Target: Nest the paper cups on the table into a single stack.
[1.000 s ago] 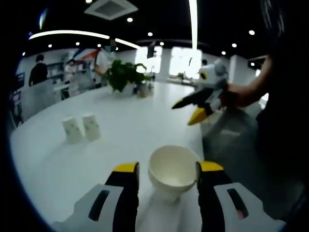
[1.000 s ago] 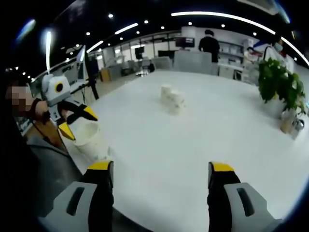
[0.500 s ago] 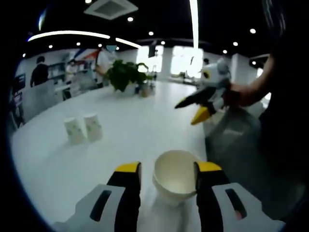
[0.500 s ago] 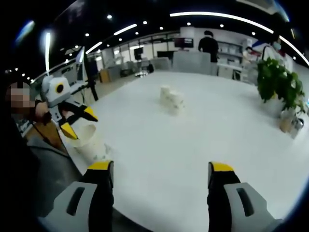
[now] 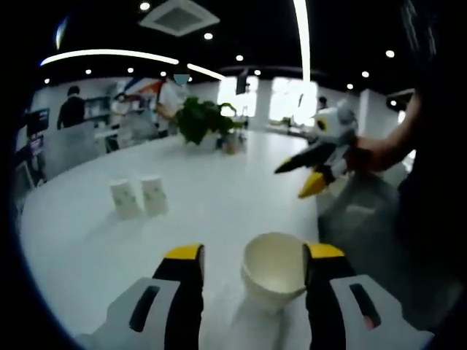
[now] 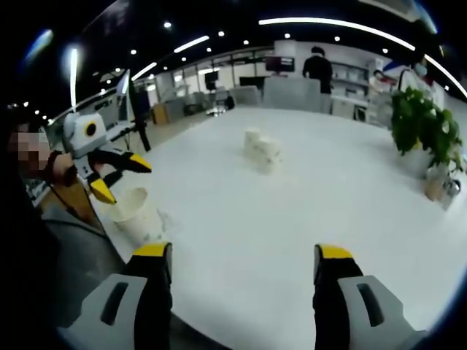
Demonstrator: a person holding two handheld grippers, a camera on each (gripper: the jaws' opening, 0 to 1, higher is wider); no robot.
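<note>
Judging from how the cups lie, the nesting has not begun: nothing is stacked yet. A white paper cup with its mouth up (image 5: 274, 270) stands near the close edge of the broad white table (image 5: 211, 197), and two more small pale paper cups (image 5: 139, 195) stand side by side, touching or nearly so, well apart from it toward the table's middle; in the right gripper view that pair (image 6: 261, 152) is too blurred to say whether either is upside down. All three remain to be gathered into one stack.

The left gripper (image 5: 254, 267) has its yellow-tipped jaws spread wide, the near cup between them but closer to the right-hand jaw and not gripped. The right gripper (image 6: 243, 266) is also spread, holding nothing, hovering over the table edge.

Against the earlier pictures, the left jaws have parted: half a second ago they sat close on both sides of the cup, now they stand clear, and the right gripper view shows that gripper (image 6: 117, 175) lifted slightly above the cup (image 6: 136, 214). The right gripper's view is unchanged.
</note>
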